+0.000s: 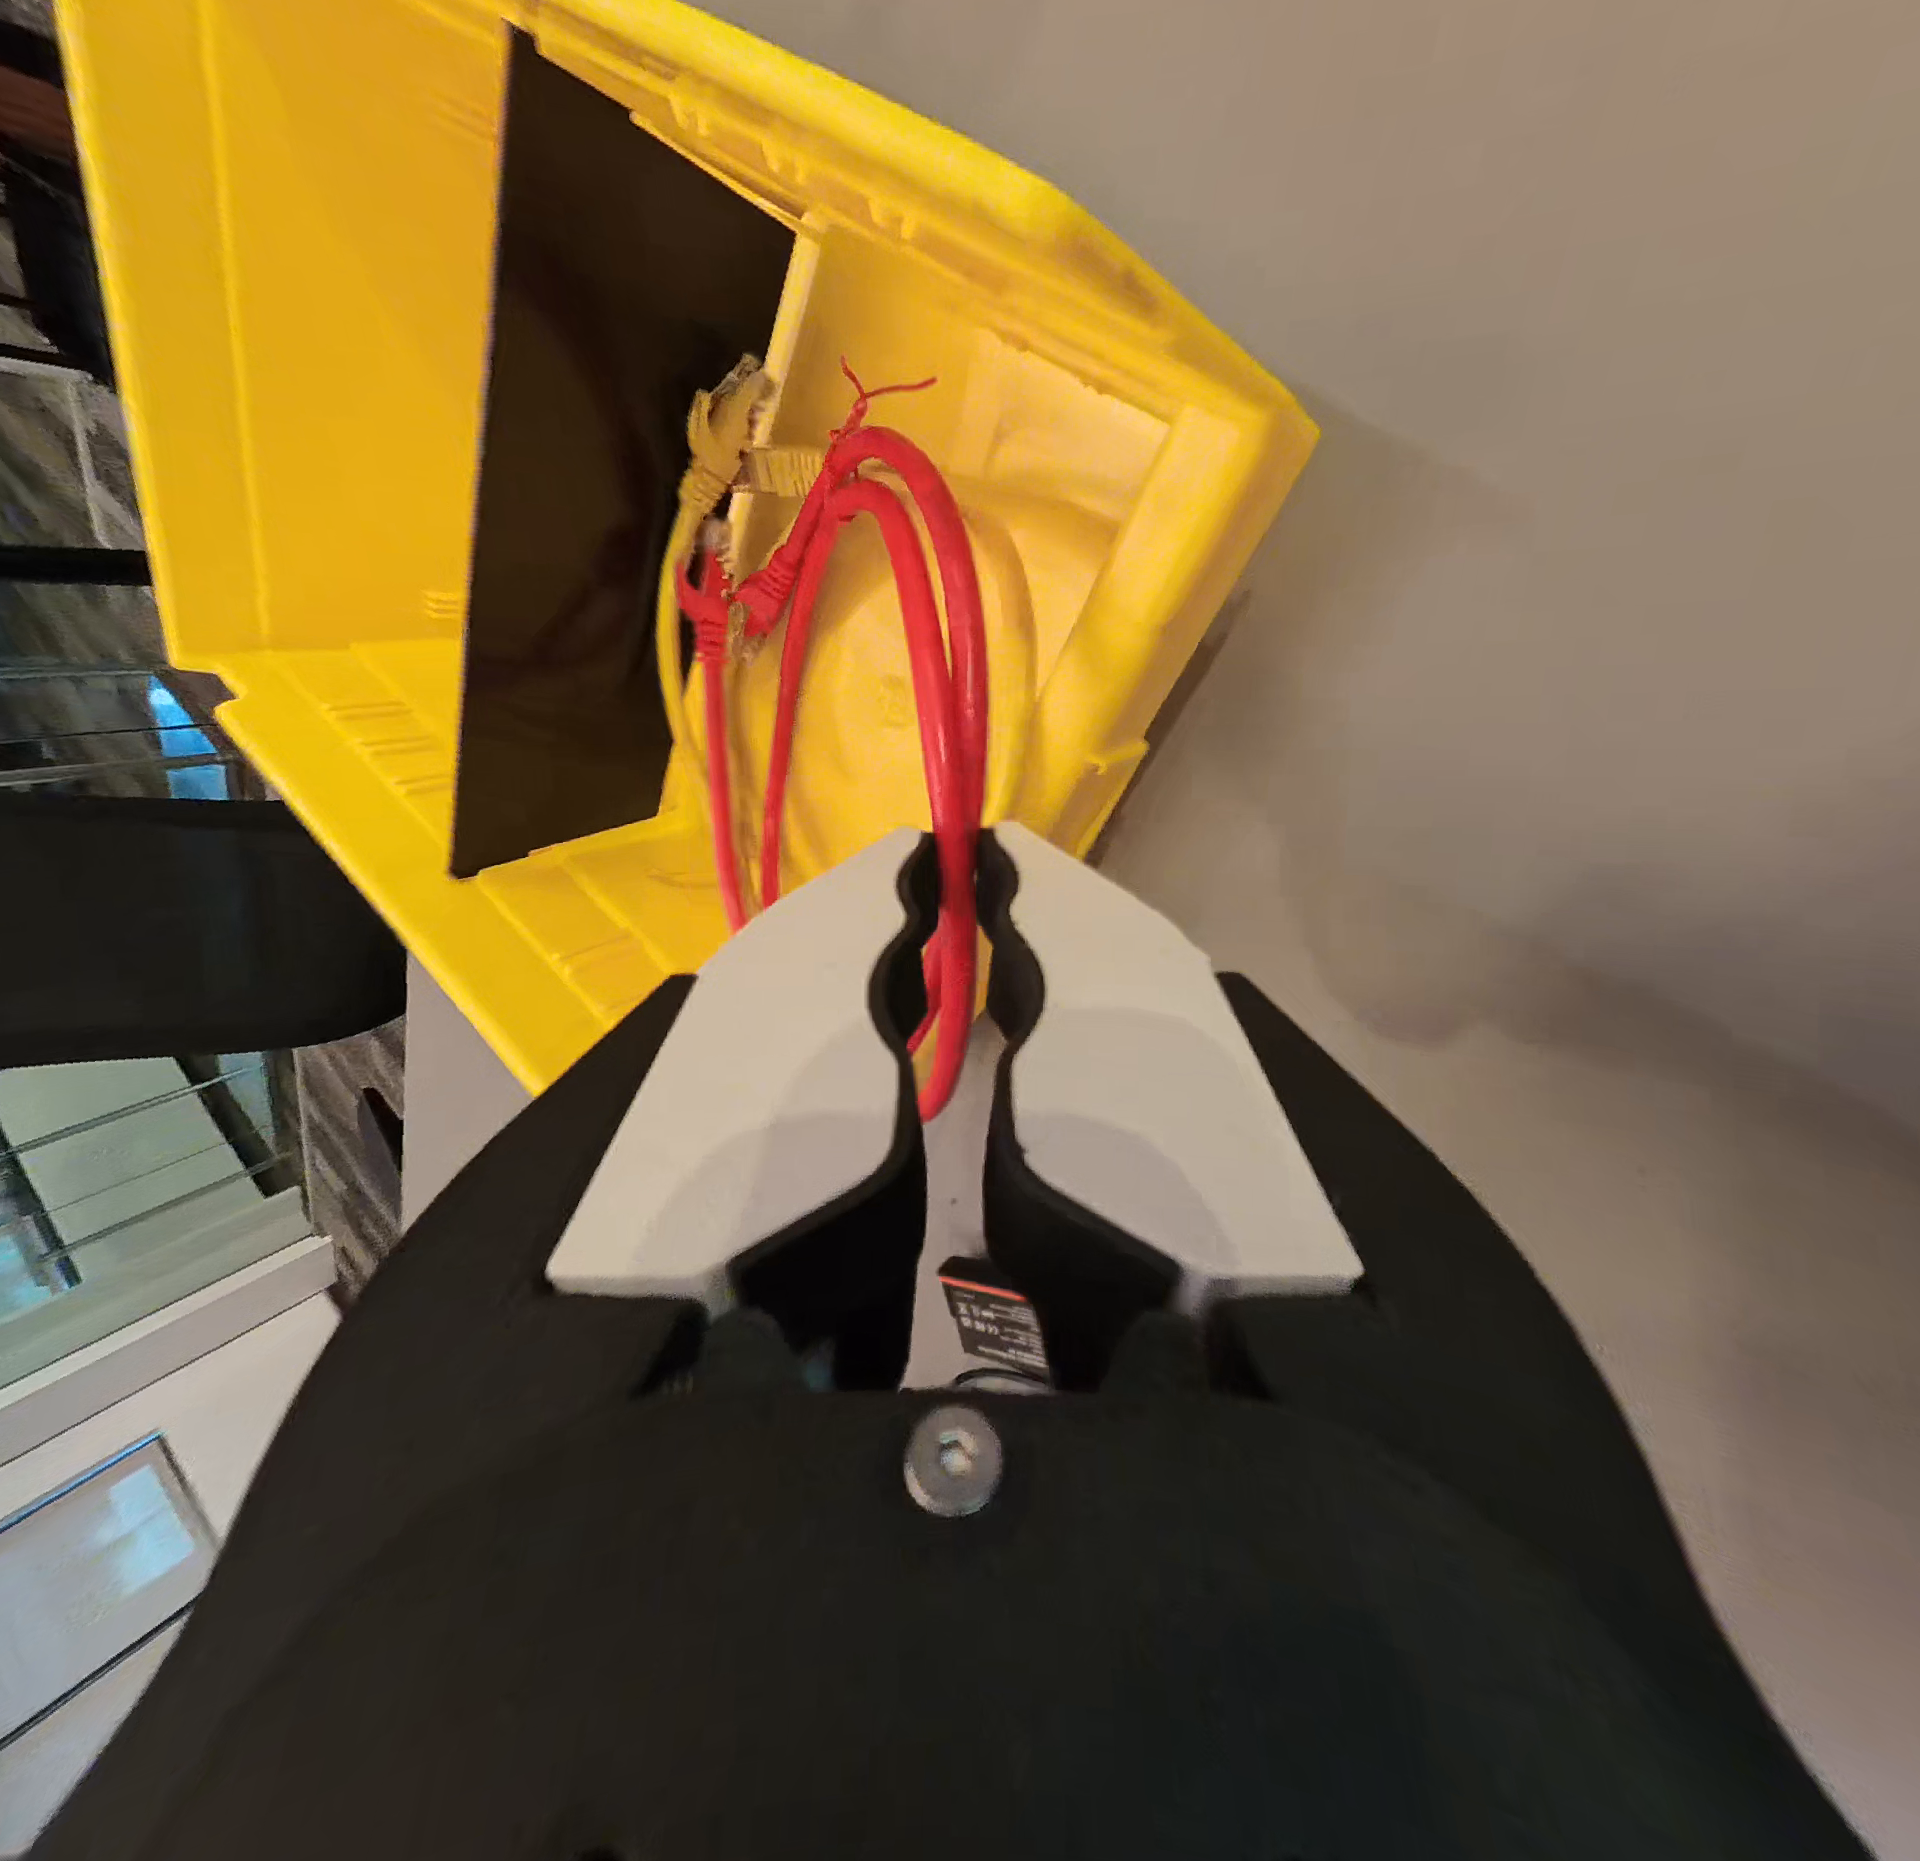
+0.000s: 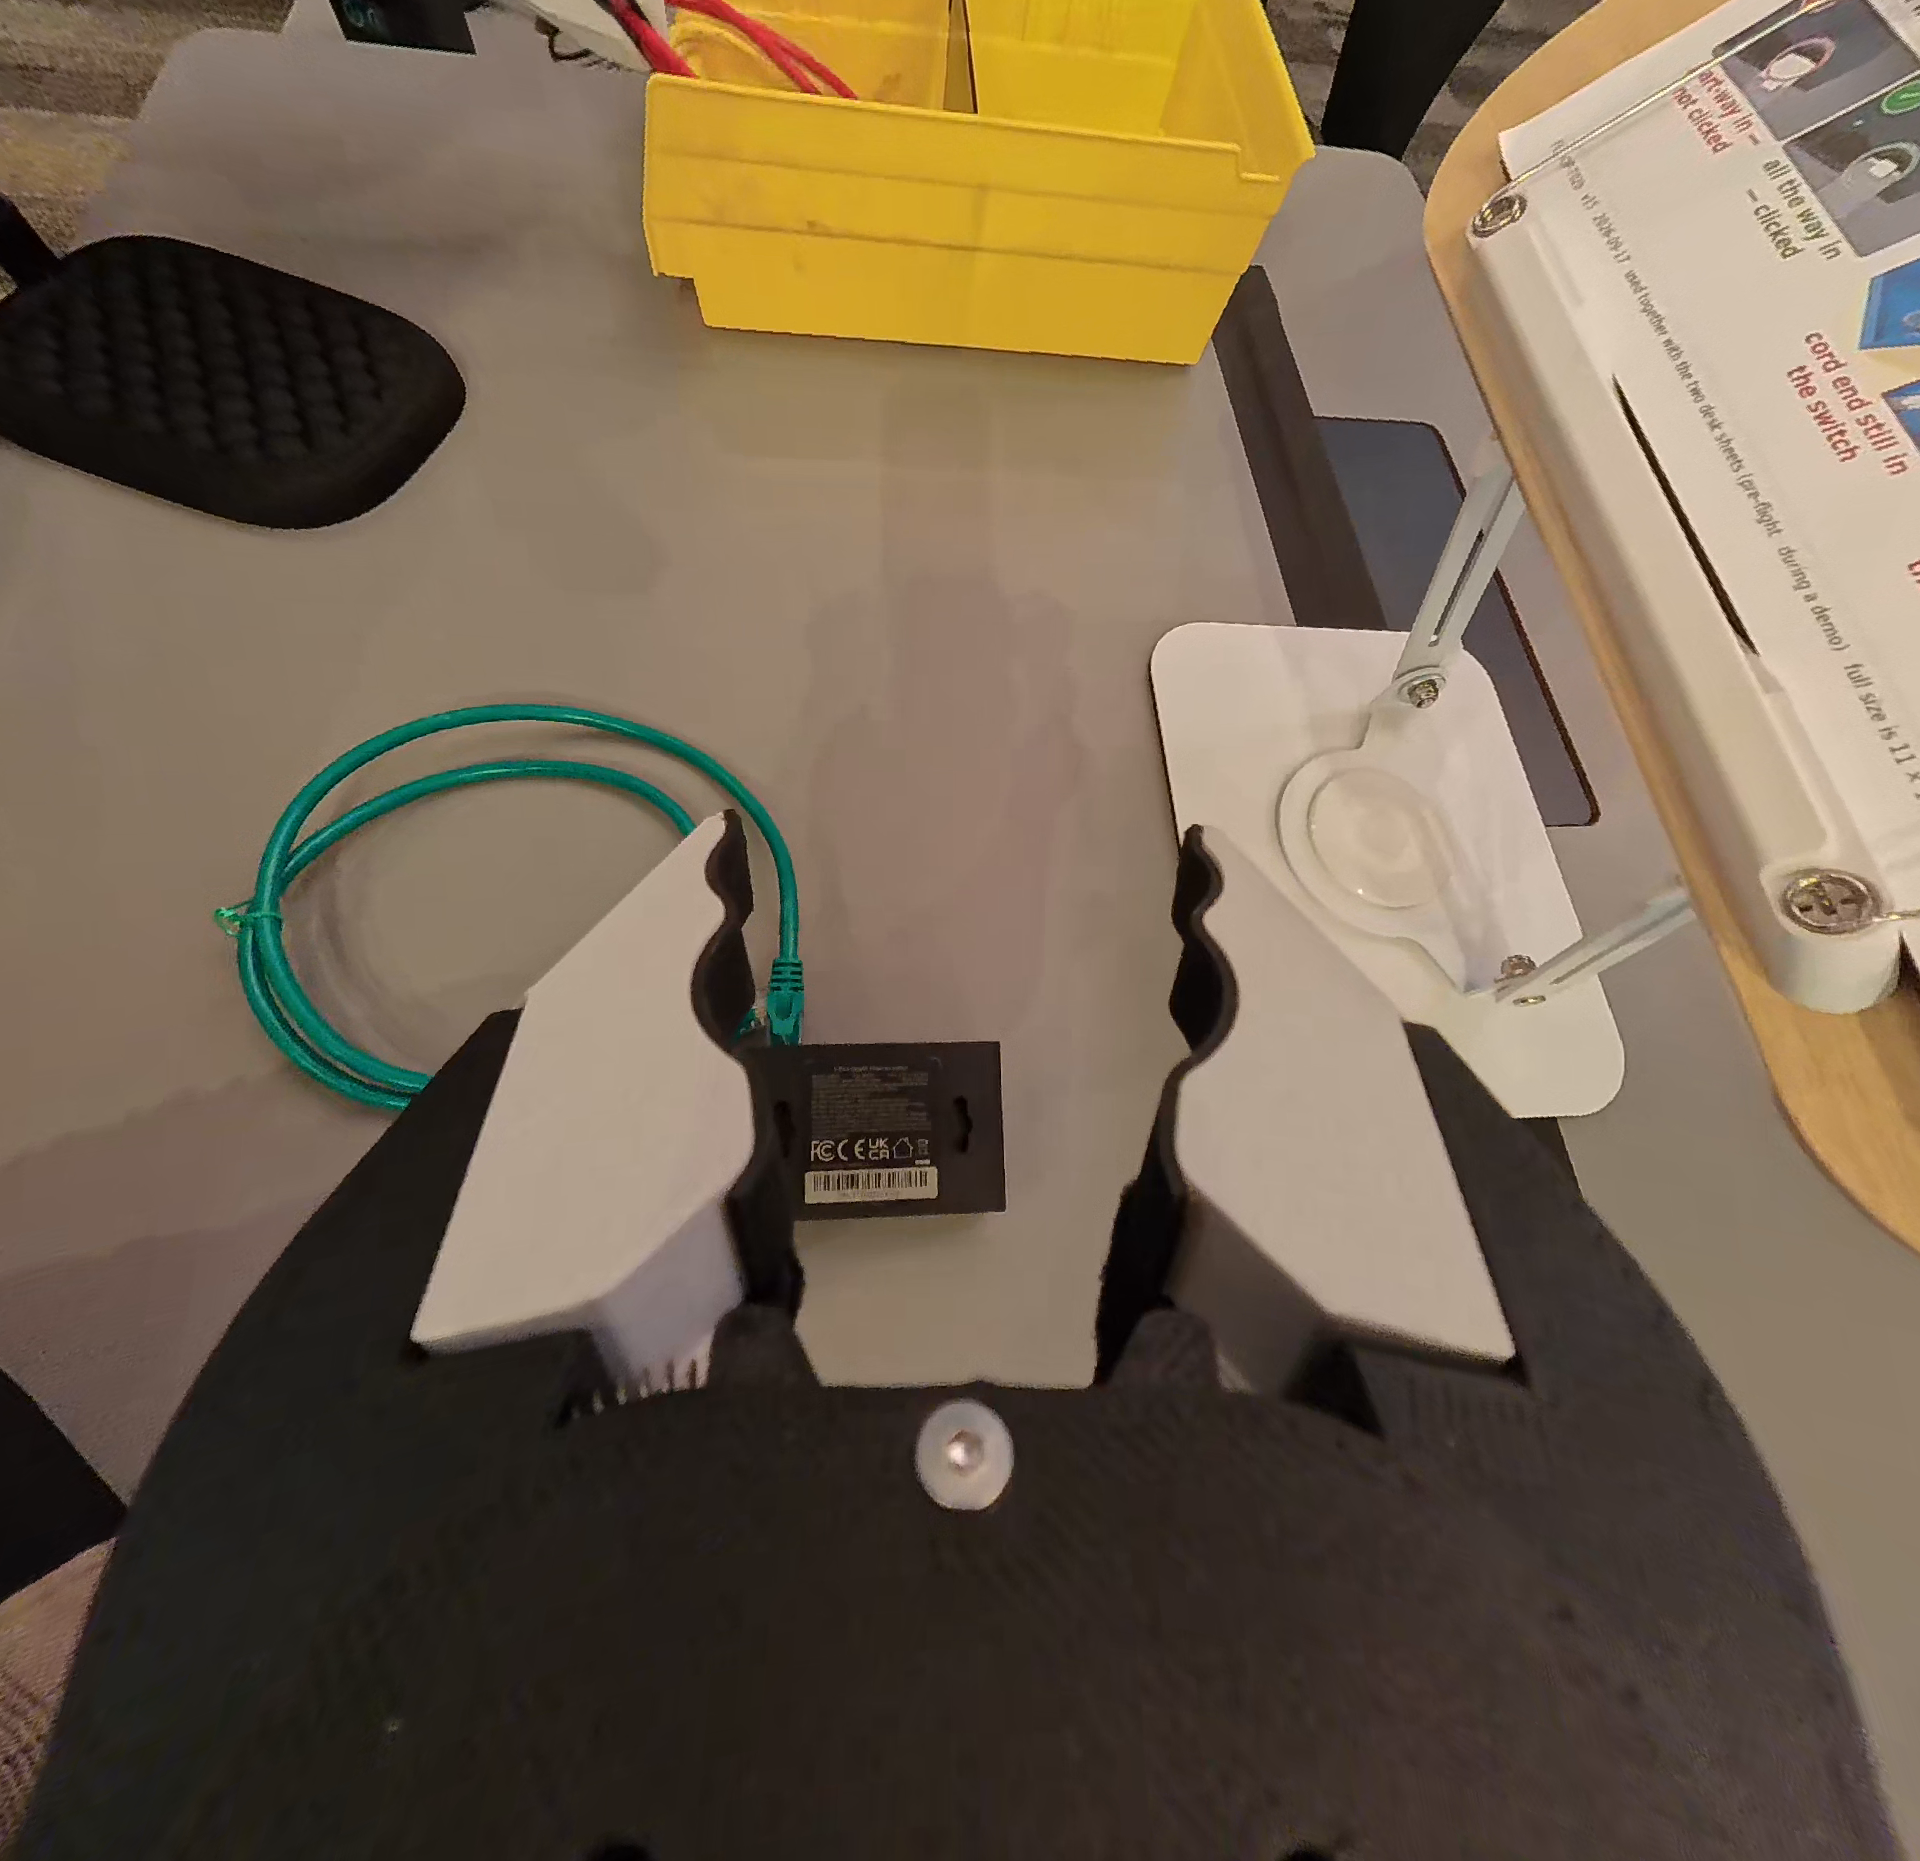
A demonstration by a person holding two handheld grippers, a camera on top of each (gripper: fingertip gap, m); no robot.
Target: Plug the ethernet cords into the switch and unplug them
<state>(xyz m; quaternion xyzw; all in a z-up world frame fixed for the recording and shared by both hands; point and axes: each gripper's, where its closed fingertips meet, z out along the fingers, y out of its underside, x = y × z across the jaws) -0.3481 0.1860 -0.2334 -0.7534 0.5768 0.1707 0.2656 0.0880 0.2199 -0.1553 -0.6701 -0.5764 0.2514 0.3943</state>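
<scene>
two wrist-camera views of a grey table [image 2: 727, 585].

left wrist view: the left gripper [image 1: 948, 855] has its white fingers [image 1: 790, 1063] pressed together on a coiled red ethernet cord [image 1: 956, 668]. the cord's loops pass between the black wavy pads near the tips. the rest of the coil hangs into a yellow plastic bin [image 1: 312, 357], which appears tilted in this view because the camera is rotated. a twist tie binds the red coil at its far end, and its two red plugs [image 1: 727, 596] dangle close together. a yellow ethernet cord [image 1: 717, 440] lies in the same compartment, its plugs beside a black divider [image 1: 603, 523] that splits the bin. this view is a little blurred, so it is hard to tell whether the red coil is fully lifted off the bin floor.

right wrist view: the right gripper [image 2: 961, 835] hovers above the table with its fingers [image 2: 613, 1063] spread wide apart, holding nothing. between and below them lies a small black switch [image 2: 894, 1136], label side up, flat on the table. a green ethernet cord [image 2: 416, 803], coiled and tied, lies on the table to its left, with one green plug [image 2: 784, 1001] at the switch's upper left corner; it looks plugged in. farther back stands the yellow bin [image 2: 966, 222], red cord visible in its left compartment. a black textured pad [image 2: 208, 377] lies at the left. at the right, a white stand base [image 2: 1382, 845] holds a printed sheet [image 2: 1766, 305].
</scene>
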